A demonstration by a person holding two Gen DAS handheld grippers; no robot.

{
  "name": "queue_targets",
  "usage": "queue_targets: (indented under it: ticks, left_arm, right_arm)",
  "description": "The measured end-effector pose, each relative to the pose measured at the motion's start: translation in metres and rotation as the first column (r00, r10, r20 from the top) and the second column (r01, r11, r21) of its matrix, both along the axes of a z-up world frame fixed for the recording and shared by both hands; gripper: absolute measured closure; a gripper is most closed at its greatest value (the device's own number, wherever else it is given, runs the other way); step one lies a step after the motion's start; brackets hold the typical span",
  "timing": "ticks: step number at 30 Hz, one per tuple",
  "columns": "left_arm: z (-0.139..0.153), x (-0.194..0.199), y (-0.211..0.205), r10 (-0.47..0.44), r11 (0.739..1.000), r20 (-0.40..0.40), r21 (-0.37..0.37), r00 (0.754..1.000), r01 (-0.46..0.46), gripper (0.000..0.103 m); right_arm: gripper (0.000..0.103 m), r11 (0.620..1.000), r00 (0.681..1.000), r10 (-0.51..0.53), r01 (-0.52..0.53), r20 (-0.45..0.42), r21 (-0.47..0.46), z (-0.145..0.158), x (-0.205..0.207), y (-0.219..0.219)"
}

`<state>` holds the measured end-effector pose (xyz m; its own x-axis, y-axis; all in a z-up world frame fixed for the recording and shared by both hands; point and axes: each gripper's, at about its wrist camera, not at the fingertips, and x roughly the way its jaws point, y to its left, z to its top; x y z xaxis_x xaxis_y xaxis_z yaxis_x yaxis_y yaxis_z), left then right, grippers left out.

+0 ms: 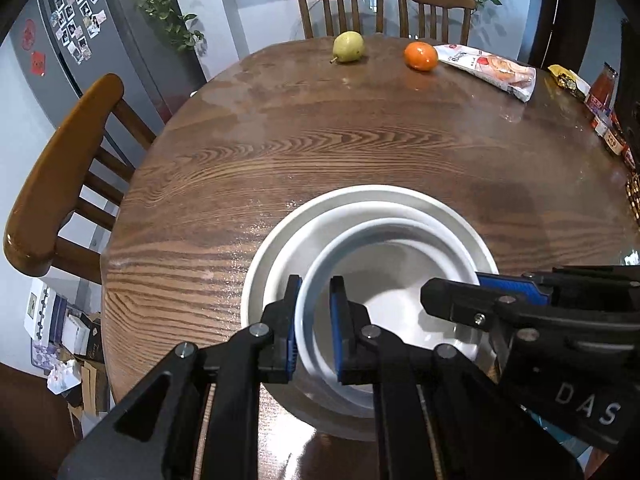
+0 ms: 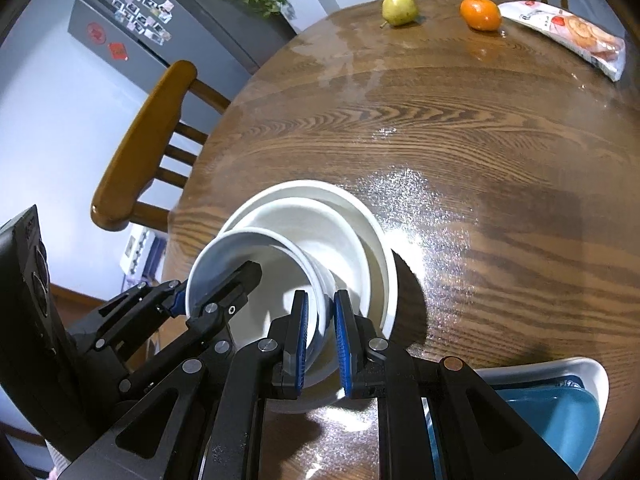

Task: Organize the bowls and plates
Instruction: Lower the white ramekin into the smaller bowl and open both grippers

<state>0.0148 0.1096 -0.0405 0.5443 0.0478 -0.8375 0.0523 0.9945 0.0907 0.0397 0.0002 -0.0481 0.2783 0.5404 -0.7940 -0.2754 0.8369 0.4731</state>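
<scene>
A small white bowl (image 1: 396, 280) sits nested inside a wider white bowl (image 1: 316, 228), which rests in a large white plate (image 1: 264, 256) on the wooden table. My left gripper (image 1: 316, 320) is shut on the small bowl's left rim, one finger outside and one inside. My right gripper (image 2: 320, 332) is shut on the same small bowl (image 2: 260, 276) at its right rim; it also shows in the left wrist view (image 1: 480, 292). The wider bowl (image 2: 320, 232) and plate (image 2: 372, 224) lie behind it.
A pear (image 1: 349, 47), an orange (image 1: 420, 55) and a snack bag (image 1: 492, 68) lie at the table's far side. Jars and packets (image 1: 604, 96) stand at the right edge. A blue dish in a white one (image 2: 560, 408) sits near right. Wooden chairs (image 1: 60, 172) surround the table.
</scene>
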Motion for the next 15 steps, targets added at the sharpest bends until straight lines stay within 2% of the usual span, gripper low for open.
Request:
queue_targets:
  ticks: [15]
  left_arm:
    - [-0.0048, 0.0048, -0.0003, -0.017, 1.0, -0.008, -0.002, 1.0, 0.017, 0.092]
  right_arm:
    - [0.086, 1.0, 1.0, -0.029, 0.029, -0.012, 0.011, -0.002, -0.0008, 0.0013]
